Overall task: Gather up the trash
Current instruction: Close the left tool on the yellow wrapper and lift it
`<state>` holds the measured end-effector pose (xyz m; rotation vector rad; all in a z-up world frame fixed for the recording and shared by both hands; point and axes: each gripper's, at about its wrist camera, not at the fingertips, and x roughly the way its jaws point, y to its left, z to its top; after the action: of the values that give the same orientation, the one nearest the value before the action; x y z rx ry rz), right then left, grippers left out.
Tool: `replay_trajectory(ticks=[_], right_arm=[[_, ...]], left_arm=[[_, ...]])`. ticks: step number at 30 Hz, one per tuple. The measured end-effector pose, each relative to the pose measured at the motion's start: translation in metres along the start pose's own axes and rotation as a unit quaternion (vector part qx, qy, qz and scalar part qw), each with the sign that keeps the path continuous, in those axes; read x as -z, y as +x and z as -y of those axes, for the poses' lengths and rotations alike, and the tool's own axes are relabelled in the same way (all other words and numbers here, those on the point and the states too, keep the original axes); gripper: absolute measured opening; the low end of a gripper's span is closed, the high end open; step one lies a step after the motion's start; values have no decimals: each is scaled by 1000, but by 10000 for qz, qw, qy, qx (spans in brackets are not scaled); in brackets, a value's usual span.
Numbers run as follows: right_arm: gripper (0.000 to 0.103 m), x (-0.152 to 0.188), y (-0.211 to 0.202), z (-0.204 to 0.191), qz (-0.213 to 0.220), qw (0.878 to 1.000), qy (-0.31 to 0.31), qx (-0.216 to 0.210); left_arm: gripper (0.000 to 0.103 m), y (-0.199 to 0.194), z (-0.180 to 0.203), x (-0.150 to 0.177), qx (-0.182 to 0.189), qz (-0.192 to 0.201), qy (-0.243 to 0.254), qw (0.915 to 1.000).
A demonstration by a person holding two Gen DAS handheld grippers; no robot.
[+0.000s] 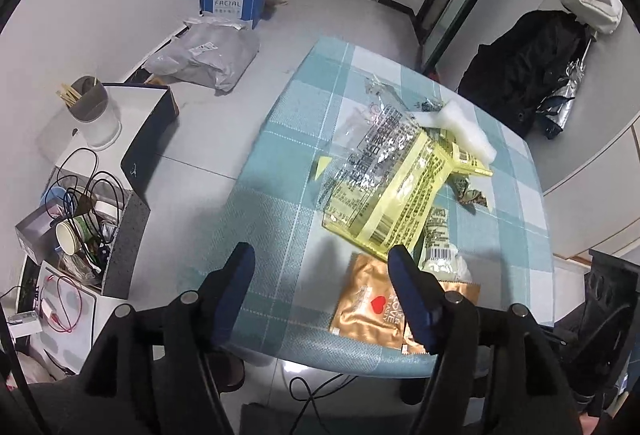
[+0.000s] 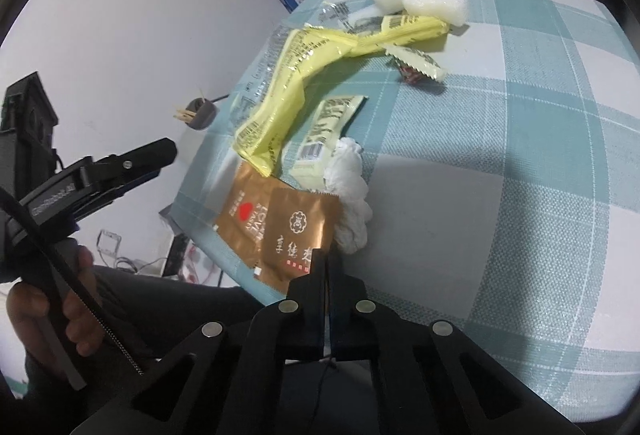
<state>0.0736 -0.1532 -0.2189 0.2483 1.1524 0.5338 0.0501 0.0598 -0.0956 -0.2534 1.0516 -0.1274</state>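
Two grippers: over checked tablecloth (image 2: 520,115)
Left gripper (image 1: 324,267): jaws apart, empty
Right gripper (image 2: 327,259): clamped on brown packet (image 2: 296,235) edge

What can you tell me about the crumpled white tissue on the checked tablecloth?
The crumpled white tissue is soft, wrinkled paper bunched into a long lump. It lies on the checked tablecloth, touching the right edge of the brown foil sachet and the pale yellow wrapper. No gripper touches it.

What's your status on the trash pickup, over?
Left gripper open, empty. Right gripper shut at brown wrapper edge; grip unconfirmed. Wrappers remain on table. Nothing blocking.
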Motion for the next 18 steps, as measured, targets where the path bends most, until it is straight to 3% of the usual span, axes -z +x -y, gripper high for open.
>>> replay_trajectory(ticks=[8, 13, 15, 18], right_arm=[[0, -4, -27, 2, 272, 9992, -59, -288], [0, -4, -53, 10, 521, 9979, -40, -392], [0, -4, -61, 14, 616, 9973, -23, -396], [0, -6, -75, 21, 758, 9965, 3, -365]], left_arm=[[66, 1, 5, -8, -11, 40, 72, 10000], [67, 6, 16, -21, 5, 27, 450, 9990], [81, 11, 21, -26, 147, -61, 548, 9984], [88, 20, 27, -33, 329, -153, 667, 9971]])
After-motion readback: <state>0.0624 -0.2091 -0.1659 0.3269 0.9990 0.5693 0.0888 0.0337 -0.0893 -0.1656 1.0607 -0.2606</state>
